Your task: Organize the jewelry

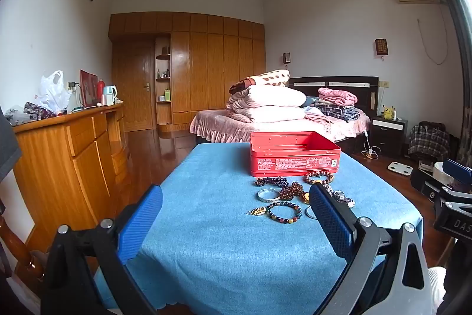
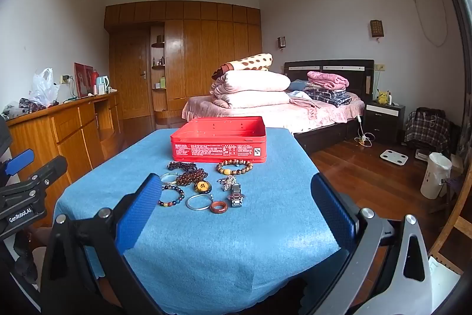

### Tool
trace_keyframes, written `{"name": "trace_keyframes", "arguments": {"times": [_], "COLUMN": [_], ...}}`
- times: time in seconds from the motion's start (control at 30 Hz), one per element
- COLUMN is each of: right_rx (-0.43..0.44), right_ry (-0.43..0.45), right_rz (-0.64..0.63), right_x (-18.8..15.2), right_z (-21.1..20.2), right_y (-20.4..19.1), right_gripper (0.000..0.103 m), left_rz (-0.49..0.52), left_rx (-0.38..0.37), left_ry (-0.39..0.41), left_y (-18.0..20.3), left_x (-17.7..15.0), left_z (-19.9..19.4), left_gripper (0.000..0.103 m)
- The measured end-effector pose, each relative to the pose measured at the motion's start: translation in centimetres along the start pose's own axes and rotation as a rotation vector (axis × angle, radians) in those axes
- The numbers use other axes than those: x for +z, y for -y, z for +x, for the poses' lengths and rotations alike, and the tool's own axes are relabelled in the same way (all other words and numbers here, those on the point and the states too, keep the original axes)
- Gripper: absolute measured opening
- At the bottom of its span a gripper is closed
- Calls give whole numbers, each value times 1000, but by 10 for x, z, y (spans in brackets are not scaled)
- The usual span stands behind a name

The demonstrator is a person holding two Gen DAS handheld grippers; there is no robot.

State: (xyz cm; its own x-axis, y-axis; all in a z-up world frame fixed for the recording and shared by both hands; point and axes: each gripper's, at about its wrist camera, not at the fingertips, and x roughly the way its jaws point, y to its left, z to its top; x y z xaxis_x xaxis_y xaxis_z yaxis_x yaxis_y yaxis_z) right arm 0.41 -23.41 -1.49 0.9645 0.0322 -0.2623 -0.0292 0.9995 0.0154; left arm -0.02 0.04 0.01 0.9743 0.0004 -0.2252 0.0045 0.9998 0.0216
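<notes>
Blue-clothed table [image 2: 206,250], open red tin [image 2: 219,142] apparently empty, bracelets [image 2: 234,166] beside it, both tools [image 1: 236,223] [image 2: 236,214] wide open, holding nothing

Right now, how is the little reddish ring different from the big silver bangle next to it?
The reddish ring is much smaller than the silver bangle. The ring is a thick, dark red-brown band, while the bangle is a thin, shiny silver hoop. The ring lies on the side nearer the metal watch; the bangle lies on the side nearer the colourful bead bracelet. Both lie flat on the blue cloth, in front of the open red tin.
</notes>
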Motion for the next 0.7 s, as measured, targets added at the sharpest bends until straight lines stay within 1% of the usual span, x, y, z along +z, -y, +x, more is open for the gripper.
{"name": "trace_keyframes", "arguments": {"times": [0.7], "right_rx": [0], "right_ry": [-2], "right_rz": [-2], "right_x": [1], "right_z": [0], "right_y": [0], "right_gripper": [98], "left_rz": [5], "left_rx": [1], "left_ry": [-5], "left_y": [0], "left_x": [0], "left_z": [0], "left_gripper": [97]}}
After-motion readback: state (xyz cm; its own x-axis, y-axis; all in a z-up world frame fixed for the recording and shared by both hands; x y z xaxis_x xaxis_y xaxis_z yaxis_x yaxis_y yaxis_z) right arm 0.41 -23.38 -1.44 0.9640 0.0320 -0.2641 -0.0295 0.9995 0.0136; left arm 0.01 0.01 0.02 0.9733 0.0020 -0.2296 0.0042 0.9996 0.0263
